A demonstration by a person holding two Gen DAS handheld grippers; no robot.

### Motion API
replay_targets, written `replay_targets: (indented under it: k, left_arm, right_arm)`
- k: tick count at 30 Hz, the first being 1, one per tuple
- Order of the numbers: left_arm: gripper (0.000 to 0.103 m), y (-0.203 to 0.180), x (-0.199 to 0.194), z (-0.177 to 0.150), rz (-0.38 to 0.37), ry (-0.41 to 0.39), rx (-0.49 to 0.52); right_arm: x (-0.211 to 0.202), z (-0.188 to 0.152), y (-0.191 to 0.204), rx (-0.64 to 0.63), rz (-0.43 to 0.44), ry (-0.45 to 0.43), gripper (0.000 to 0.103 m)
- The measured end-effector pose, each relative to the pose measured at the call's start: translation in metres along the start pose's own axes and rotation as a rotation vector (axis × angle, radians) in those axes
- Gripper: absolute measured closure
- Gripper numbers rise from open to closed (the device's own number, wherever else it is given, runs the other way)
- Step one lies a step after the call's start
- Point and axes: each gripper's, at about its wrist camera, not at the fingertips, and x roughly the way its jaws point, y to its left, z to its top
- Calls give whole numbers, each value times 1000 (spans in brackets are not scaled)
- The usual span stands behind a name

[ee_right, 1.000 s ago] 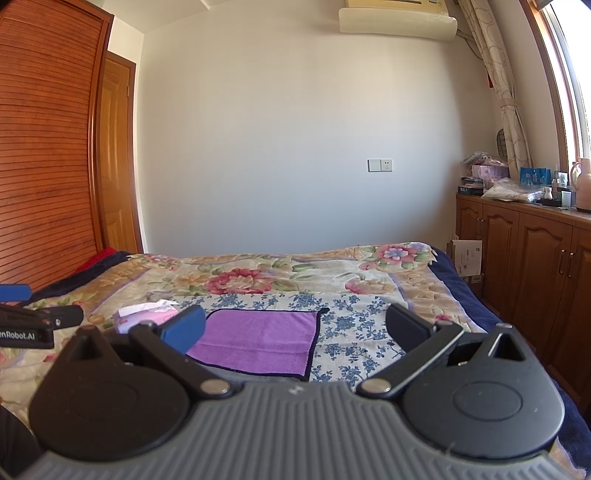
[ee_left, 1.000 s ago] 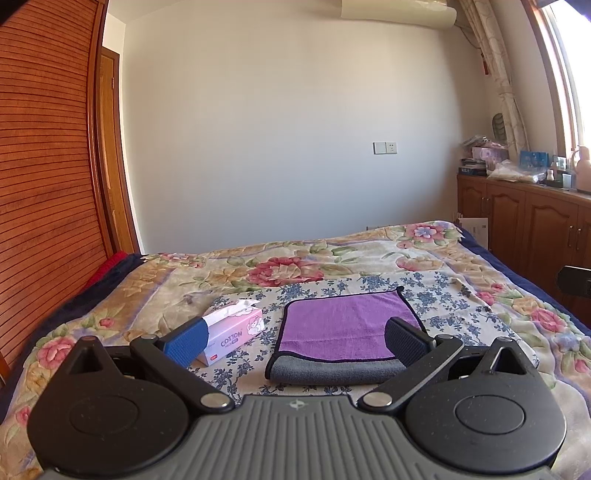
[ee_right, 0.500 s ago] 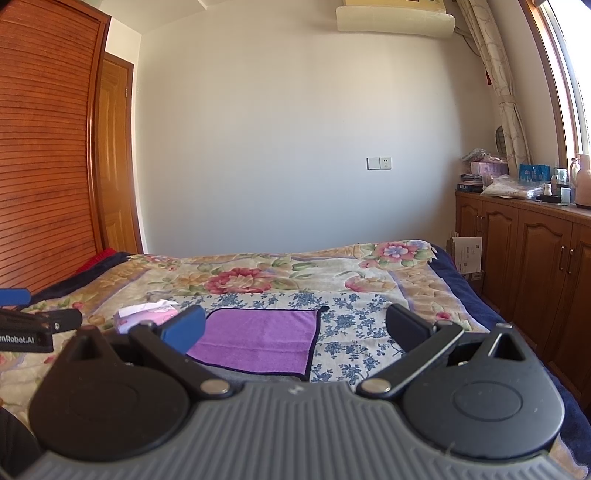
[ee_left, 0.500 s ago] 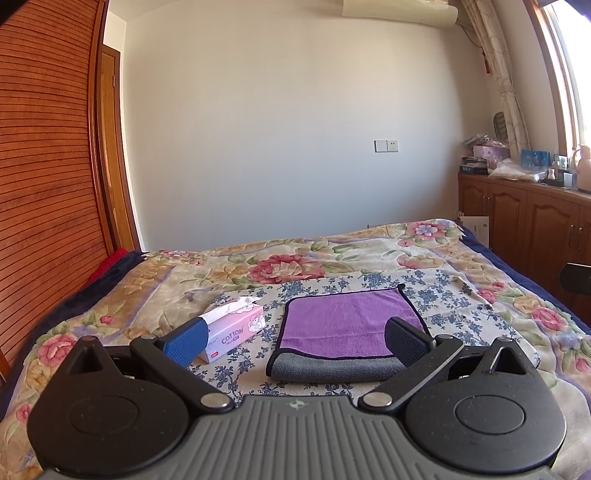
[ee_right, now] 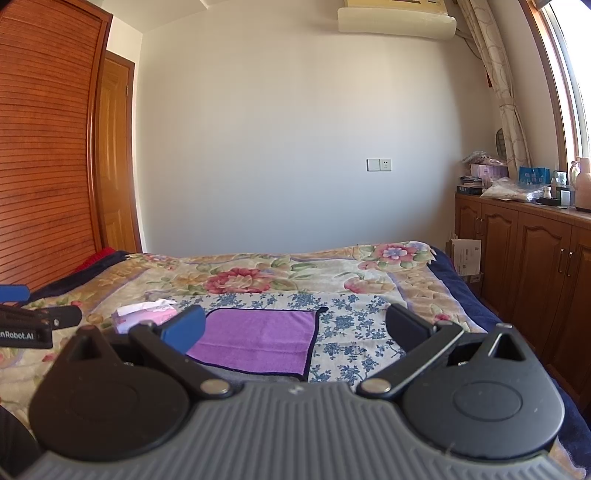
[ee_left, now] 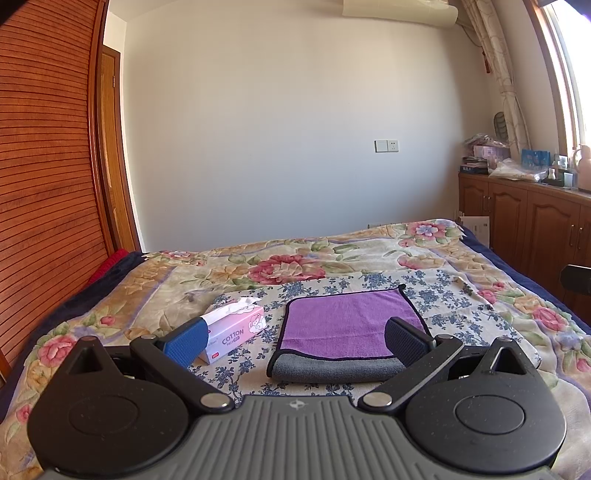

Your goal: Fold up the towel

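Above the near edge of the bed (ee_left: 369, 247), we hold the left gripper (ee_left: 295, 338) with its fingers spread wide and nothing between them, its blue pad (ee_left: 186, 341) in front of a pink tissue box (ee_left: 236, 328) and its dark pad (ee_left: 402, 341) over the right side of the towel (ee_left: 343, 325). Our right gripper (ee_right: 295, 325) hangs the same way, fingers parted and empty, looking across the towel (ee_right: 258, 336) from further right. The towel lies flat on a blue-flowered cloth (ee_left: 436, 295) spread over the floral bedcover, near the bed's front edge; its purple face is up, bound in dark trim, and a grey layer shows along the near edge where it is doubled. The tissue box sits just beside the towel's left edge, apart from it. Beyond the bed's right edge runs a row of wooden cabinets (ee_right: 524, 254) with clutter on top under a curtained window. A slatted wooden wardrobe (ee_left: 44, 177) stands along the left edge, and an air conditioner (ee_right: 397, 20) hangs high on the far wall.
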Motion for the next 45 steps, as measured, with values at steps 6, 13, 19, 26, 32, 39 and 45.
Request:
replay_targets:
  k: [6,13,19,26,32,39,45]
  left_arm:
    - [0,0,0,-1,4,-1,4]
    - [0,1,0,0,3,0,4]
    - [0,1,1,0,3,4,2]
    - [0,-1,3,-2,1,19,6]
    - [0,0,10,-7,-5,39,8]
    - [0,3,30,-9,-12,71,3]
    - [0,3,49,-10,-24,83,7]
  right_arm:
    - [0,0,0,0,0,0,0]
    - [0,0,0,-1,-1,0,0]
    - [0,0,0,0,0,2,0]
    - [4,-3,-3,-1,-4,18,0]
    - [11,-8,0,-8,-2,44,0]
    - [21,-18,3,-11,-10,80,0]
    - [31,-25,5,-19,-15,108,0]
